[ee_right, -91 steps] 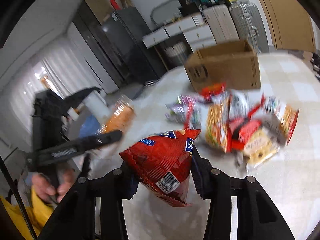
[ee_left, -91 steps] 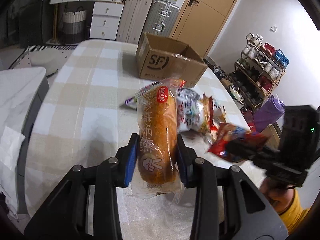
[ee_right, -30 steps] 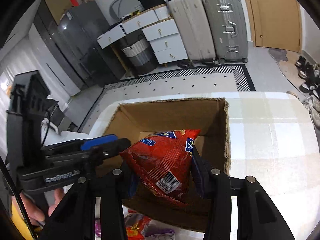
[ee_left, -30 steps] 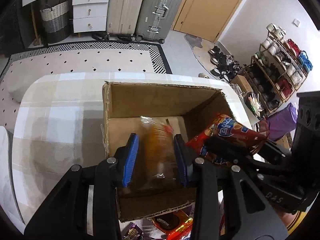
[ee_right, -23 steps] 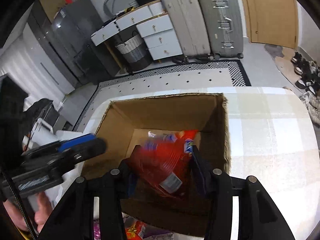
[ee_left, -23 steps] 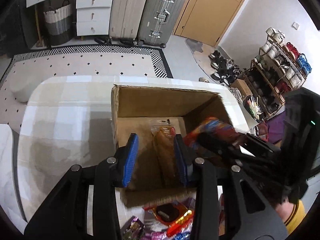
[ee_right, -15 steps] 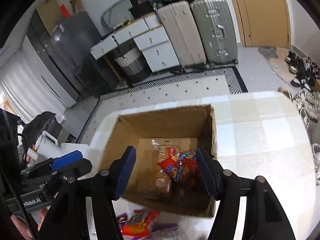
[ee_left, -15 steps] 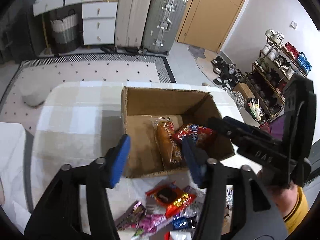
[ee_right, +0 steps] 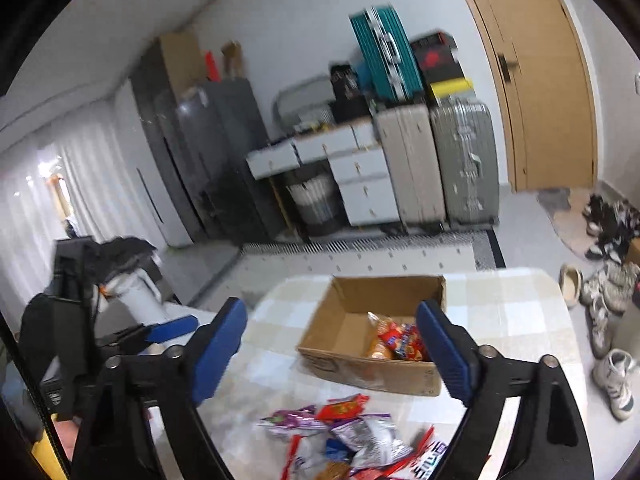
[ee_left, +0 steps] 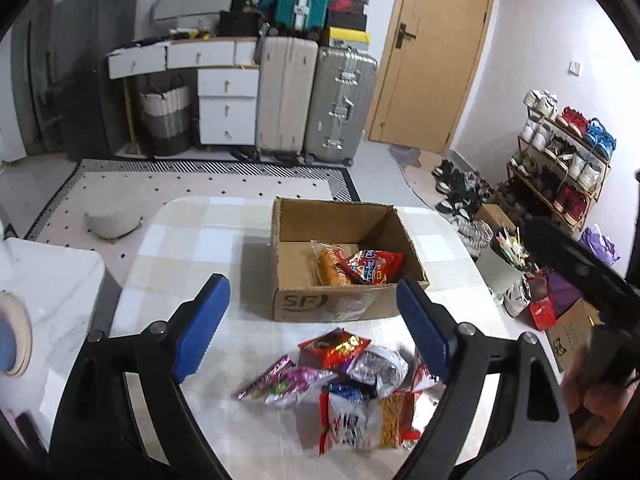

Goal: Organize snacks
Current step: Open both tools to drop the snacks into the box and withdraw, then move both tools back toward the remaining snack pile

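The left tool (ee_left: 312,316) and right tool (ee_right: 330,342) both hover above the checked bench (ee_left: 188,248), angled down, jaws spread wide with nothing between them, having just been opening. The brown cardboard box (ee_left: 340,306) holds an orange wrapped bread loaf (ee_left: 328,268) and a red crinkled snack bag (ee_left: 374,266). A loose pile of mixed snack packets (ee_left: 340,384) lies on the bench just before the box.

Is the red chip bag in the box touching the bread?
Touching. In the left wrist view the red chip bag leans over the bread inside the box, its edge overlapping it with no gap.
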`<state>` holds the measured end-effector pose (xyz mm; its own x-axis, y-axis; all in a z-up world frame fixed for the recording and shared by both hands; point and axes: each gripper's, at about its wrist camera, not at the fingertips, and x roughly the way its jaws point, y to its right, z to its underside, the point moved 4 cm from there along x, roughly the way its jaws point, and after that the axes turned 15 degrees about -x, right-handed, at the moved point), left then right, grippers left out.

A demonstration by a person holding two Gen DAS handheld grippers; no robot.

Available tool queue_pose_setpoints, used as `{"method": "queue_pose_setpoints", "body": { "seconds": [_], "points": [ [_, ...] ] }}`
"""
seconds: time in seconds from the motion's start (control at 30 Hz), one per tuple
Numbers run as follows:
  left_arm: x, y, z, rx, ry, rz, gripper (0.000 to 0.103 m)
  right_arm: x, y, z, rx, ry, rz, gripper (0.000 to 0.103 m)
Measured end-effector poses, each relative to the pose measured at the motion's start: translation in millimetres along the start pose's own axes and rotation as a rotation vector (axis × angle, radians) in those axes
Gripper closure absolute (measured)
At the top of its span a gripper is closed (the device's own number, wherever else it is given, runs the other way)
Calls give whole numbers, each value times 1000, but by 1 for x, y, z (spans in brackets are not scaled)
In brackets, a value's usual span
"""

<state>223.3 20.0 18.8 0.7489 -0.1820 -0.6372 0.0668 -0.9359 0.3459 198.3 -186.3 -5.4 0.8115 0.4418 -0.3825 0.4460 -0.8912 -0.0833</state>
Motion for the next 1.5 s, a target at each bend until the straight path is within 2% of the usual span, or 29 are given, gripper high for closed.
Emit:
{"method": "queue_pose_setpoints", "body": {
  "seconds": [0.07,0.13,0.17,0.33,0.53,0.7,0.83,1.0,1.2,1.5],
  "points": [
    [-25,-4,9,-6,32,-5,16,-22,-10,4,-16,35,22,3],
    [-49,-8,19,-15,65,-16,8,-45,-23,10,-50,78,37,3],
    [-60,-12,23,-20,80,-17,1,-57,-30,14,-68,96,40,2],
    [-117,-15,44,-14,164,-17,1,-98,-52,27,-107,168,42,1],
    [-187,-21,77,4,262,-31,1,-123,-88,49,-179,210,66,1],
    [-207,-24,98,34,284,-62,1,-125,-99,76,-215,191,85,1],
    [-200,-30,119,31,252,-68,1,-122,-96,103,-182,170,83,1],
    [-173,-36,138,60,225,-123,1,-112,-87,127,-160,137,106,1],
    [-127,-38,146,69,151,-109,1,-96,-68,150,-112,91,113,1],
    [-52,-48,154,58,38,-136,1,-70,-48,168,-80,47,112,1]
  ]
}}
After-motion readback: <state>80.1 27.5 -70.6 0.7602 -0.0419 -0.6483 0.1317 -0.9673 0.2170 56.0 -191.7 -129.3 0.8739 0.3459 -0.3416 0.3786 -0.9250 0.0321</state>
